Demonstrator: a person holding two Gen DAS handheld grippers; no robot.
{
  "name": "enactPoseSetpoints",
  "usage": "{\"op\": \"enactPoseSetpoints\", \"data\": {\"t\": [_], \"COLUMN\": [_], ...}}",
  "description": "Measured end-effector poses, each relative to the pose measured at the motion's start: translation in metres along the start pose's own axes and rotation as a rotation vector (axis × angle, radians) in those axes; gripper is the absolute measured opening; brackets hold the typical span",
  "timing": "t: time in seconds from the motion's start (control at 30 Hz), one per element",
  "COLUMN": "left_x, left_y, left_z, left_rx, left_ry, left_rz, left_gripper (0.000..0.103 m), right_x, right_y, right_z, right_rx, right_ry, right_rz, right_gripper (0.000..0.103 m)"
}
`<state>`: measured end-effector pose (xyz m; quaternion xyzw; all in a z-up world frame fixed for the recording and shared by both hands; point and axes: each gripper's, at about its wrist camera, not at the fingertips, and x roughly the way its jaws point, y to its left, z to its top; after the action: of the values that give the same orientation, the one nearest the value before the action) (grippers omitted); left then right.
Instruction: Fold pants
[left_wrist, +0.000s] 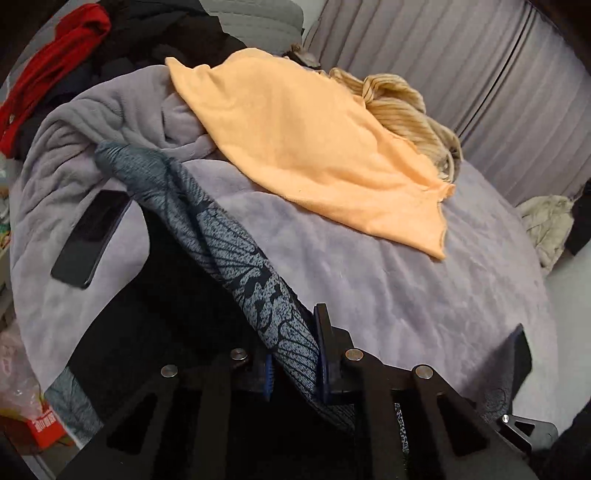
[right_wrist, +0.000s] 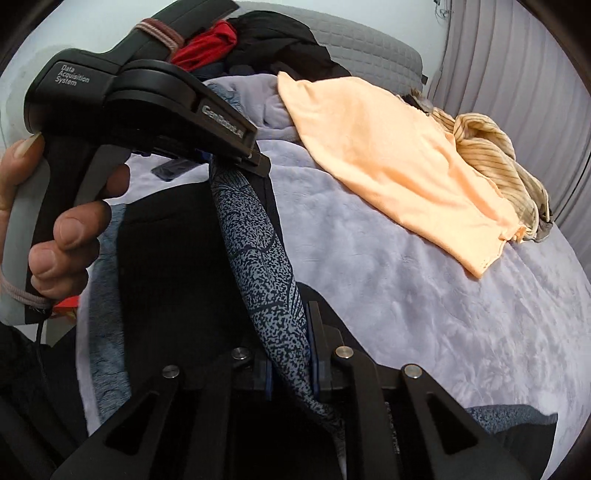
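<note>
Left wrist view: left tool (left_wrist: 295, 365) clamped on patterned blue-grey pants (left_wrist: 236, 258); right tool (right_wrist: 291, 365) clamped likewise. Pants hung bunched between tools above near side of bed (left_wrist: 406, 288). Judged early stage: no fold made; spreading flat and all folding remained.
</note>
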<state>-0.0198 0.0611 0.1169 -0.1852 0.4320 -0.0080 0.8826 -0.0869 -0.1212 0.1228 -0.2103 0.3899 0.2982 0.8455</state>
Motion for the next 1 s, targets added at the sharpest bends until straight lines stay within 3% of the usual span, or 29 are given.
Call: {"op": "enactPoseSetpoints", "data": {"t": [0.13,0.23,0.37,0.6,0.63,0.77,0.8,0.83,0.87,0.9,0.93,1.0], "left_x": [-0.029,-0.015,-0.005,-0.050,-0.058,-0.084,-0.089,-0.092,-0.093,-0.092,-0.090,-0.071], "left_y": [0.046,0.083,0.129,0.125,0.124,0.120,0.116,0.113,0.110,0.106,0.104,0.093], "left_z": [-0.042,-0.076,-0.120,-0.124,-0.124,-0.113,-0.108,-0.101,-0.095,-0.087,-0.082,-0.065], "left_rx": [-0.040,-0.114,-0.266,-0.182,-0.169,-0.093,-0.072,-0.048,-0.030,-0.022,-0.017,0.042], "left_ry": [-0.001,0.041,0.127,0.076,0.069,-0.011,-0.043,-0.072,-0.096,-0.141,-0.183,-0.163], "left_rz": [-0.022,-0.040,-0.085,-0.084,-0.072,0.022,0.035,0.045,0.062,0.088,0.102,0.109], "left_gripper": [0.019,0.019,0.020,0.020,0.020,0.020,0.020,0.040,0.092,0.101,0.102,0.102], "right_x": [-0.012,0.001,0.027,0.028,0.029,0.019,0.012,0.004,0.001,-0.001,-0.002,0.003], "right_y": [0.058,0.100,0.105,0.117,0.121,0.128,0.128,0.126,0.124,0.121,0.116,0.105], "right_z": [-0.019,-0.038,-0.053,-0.057,-0.055,-0.063,-0.062,-0.062,-0.059,-0.054,-0.049,-0.037], "right_rx": [-0.047,-0.082,-0.074,-0.058,-0.056,-0.025,-0.006,0.012,0.035,0.061,0.093,0.148], "right_ry": [0.005,0.052,0.096,0.076,0.078,0.057,0.037,0.017,0.001,-0.014,-0.031,-0.045], "right_rz": [0.019,0.018,-0.007,-0.083,-0.093,-0.112,-0.095,-0.086,-0.075,-0.060,-0.045,-0.051], "right_gripper": [0.015,0.015,0.016,0.022,0.026,0.083,0.083,0.083,0.083,0.083,0.083,0.083]}}
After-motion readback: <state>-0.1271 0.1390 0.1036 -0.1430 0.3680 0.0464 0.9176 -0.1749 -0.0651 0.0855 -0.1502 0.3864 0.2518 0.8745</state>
